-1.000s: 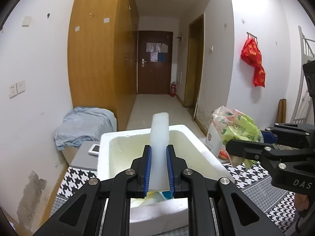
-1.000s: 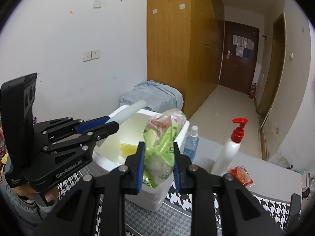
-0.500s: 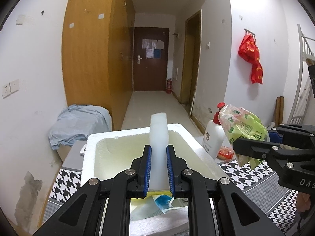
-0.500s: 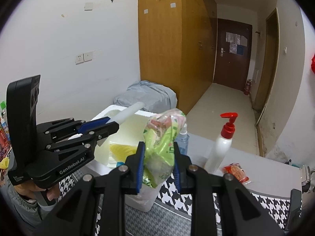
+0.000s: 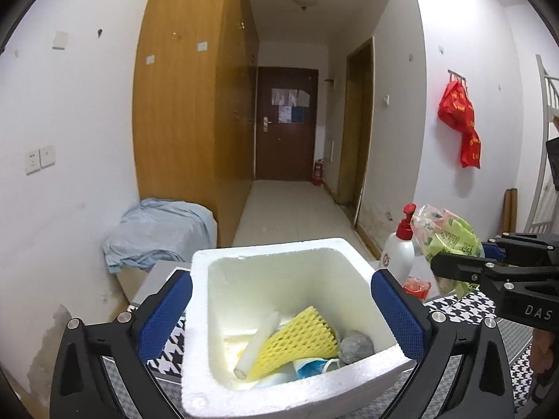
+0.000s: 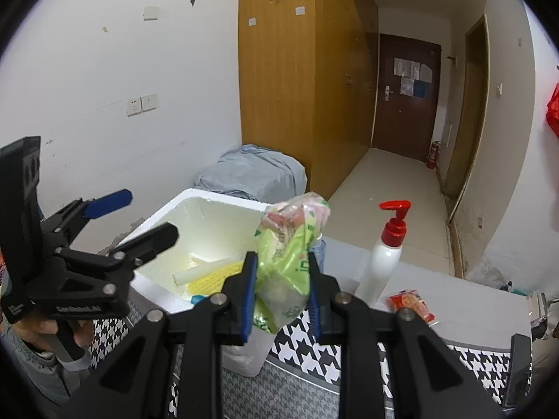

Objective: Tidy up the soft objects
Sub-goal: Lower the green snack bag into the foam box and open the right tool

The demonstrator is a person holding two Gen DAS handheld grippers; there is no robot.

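Note:
A white foam box (image 5: 279, 244) (image 6: 216, 197) stands on the houndstooth cloth. In it lie a white foam stick (image 5: 260, 342) (image 6: 204, 270), a yellow foam net (image 5: 297, 340), a grey ball (image 5: 356, 345) and a blue mask (image 5: 311, 366). My left gripper (image 5: 281, 279) (image 6: 143, 214) hovers over the box's near side; its jaws are opening wide and hold nothing. To the right of the box, my right gripper (image 6: 281, 262) (image 5: 461, 255) is shut on a crumpled green plastic bag (image 6: 290, 255) (image 5: 443, 234), held up at about rim height.
A white pump bottle with a red head (image 6: 384, 258) (image 5: 398, 255) and a small blue bottle (image 6: 319, 248) stand right of the box. A red packet (image 6: 412, 303) lies near them. A grey cloth bundle (image 5: 157, 230) sits behind on the left.
My left gripper's jaws have spread apart and let go of the white foam stick, which now lies in the box on the yellow net. The right gripper still holds the bag.

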